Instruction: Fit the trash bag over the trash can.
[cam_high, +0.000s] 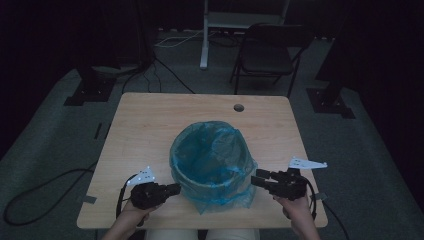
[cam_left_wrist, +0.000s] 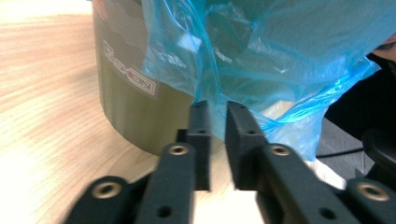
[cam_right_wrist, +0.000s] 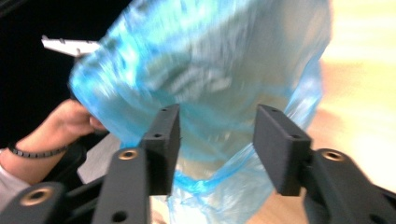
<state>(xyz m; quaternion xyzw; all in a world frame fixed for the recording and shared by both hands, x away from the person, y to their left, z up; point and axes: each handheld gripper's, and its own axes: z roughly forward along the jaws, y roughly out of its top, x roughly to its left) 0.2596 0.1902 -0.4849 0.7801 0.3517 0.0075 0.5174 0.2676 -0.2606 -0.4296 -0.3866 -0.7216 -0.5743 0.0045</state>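
The left gripper (cam_left_wrist: 215, 109) has its jaws only a narrow gap apart, and the hanging edge of the blue bag (cam_left_wrist: 261, 60) lies just at the tips; I see nothing pinched between them. The right gripper (cam_right_wrist: 217, 119) stands clearly wider, with the loose film in front of its jaws but not pressed by the pads. The bag lines a round bin (cam_left_wrist: 126, 112) that stands near the front of the wooden table (cam_high: 145, 125), between both grippers. I judge the risk is this: the film is very thin, glossy and wrinkled, so a pull from one side only may tear it or slide it off the rim. The bin wall is smooth, olive and cylindrical, with a printed label
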